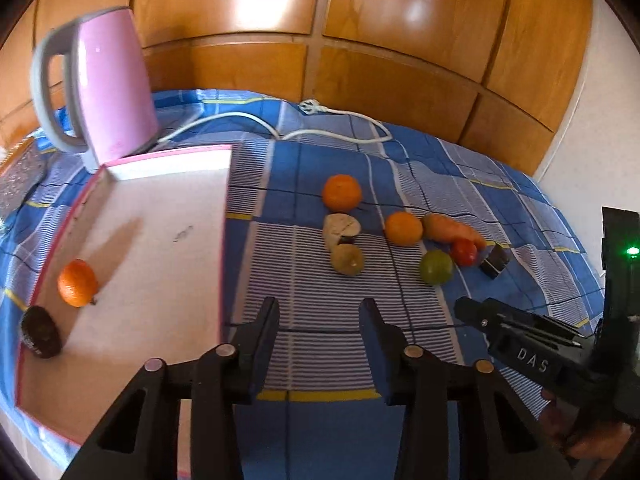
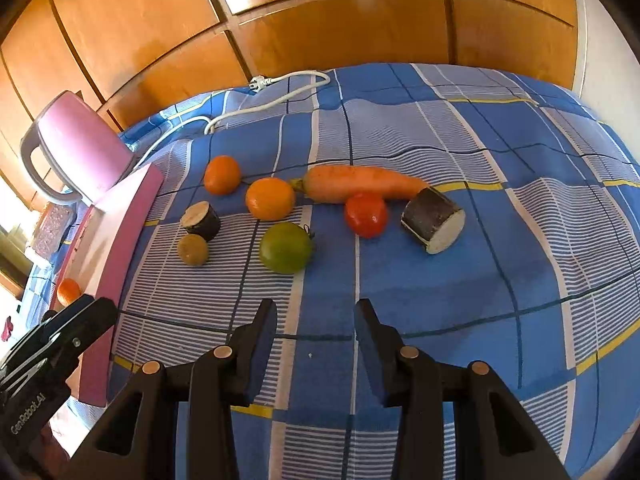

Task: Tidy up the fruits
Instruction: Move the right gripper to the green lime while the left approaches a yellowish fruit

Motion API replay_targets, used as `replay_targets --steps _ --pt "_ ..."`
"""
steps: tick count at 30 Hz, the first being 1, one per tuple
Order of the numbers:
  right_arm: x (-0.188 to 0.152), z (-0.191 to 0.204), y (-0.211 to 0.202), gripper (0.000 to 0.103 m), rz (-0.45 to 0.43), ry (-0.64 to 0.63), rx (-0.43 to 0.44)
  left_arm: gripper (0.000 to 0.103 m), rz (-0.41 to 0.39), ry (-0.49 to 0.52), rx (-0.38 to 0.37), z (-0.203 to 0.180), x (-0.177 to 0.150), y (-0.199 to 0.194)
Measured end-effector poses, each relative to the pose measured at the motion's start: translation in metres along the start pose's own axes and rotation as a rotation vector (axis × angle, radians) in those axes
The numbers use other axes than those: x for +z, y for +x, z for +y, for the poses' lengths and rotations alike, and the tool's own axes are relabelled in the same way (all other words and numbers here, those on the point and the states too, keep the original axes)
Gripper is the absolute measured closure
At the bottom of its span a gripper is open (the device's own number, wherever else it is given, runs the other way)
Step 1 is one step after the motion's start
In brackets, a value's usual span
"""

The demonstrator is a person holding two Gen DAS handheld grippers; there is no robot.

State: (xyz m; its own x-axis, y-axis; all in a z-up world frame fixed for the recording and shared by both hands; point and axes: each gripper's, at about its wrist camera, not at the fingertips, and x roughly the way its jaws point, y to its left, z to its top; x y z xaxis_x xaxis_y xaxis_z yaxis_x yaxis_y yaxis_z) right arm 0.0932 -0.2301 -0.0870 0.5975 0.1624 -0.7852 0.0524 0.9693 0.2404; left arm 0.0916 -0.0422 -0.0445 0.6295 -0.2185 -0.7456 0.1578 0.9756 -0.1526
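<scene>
A pink-rimmed tray [image 1: 152, 216] on the left holds one orange [image 1: 77, 283] and a dark avocado [image 1: 40, 332]. On the blue checked cloth lie two oranges [image 2: 222, 174] [image 2: 270, 198], a carrot [image 2: 360, 184], a red tomato [image 2: 366, 215], a green tomato [image 2: 285, 247], a kiwi [image 2: 193, 249] and two cut eggplant pieces [image 2: 200, 220] [image 2: 434, 220]. My left gripper [image 1: 320, 308] hovers open just right of the tray's edge, short of the kiwi, with nothing between its fingers. My right gripper [image 2: 316, 308] is open and empty, a little short of the green tomato.
A pink kettle [image 1: 108, 88] stands behind the tray, its white cord and plug [image 1: 340, 120] trailing across the back of the cloth. Wooden cabinet doors [image 2: 320, 20] close off the rear. The two grippers hang side by side, close together.
</scene>
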Motion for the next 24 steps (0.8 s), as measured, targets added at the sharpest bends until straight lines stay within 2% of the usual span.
replay_targets --steps 2,6,13,16,21,24 --pt "0.002 0.001 0.002 0.062 -0.003 -0.014 0.008 0.07 0.024 -0.014 -0.022 0.0 0.001 0.008" --pt "0.009 0.006 0.003 0.062 -0.029 -0.056 0.037 0.071 0.042 -0.026 -0.031 0.0 0.001 0.017" --pt "0.025 0.024 0.02 0.062 -0.058 -0.175 0.006 0.071 0.061 -0.023 -0.033 0.0 0.002 0.028" --pt "0.025 0.026 0.031 0.069 -0.052 -0.214 -0.014 0.071 0.066 -0.017 -0.038 -0.001 0.004 0.034" --pt "0.021 0.022 0.032 0.069 -0.081 -0.221 -0.002 0.071 0.076 -0.029 -0.056 -0.002 0.01 0.043" --pt "0.021 0.017 0.038 0.069 -0.051 -0.196 0.026 0.071 0.08 -0.031 -0.059 -0.005 0.014 0.05"
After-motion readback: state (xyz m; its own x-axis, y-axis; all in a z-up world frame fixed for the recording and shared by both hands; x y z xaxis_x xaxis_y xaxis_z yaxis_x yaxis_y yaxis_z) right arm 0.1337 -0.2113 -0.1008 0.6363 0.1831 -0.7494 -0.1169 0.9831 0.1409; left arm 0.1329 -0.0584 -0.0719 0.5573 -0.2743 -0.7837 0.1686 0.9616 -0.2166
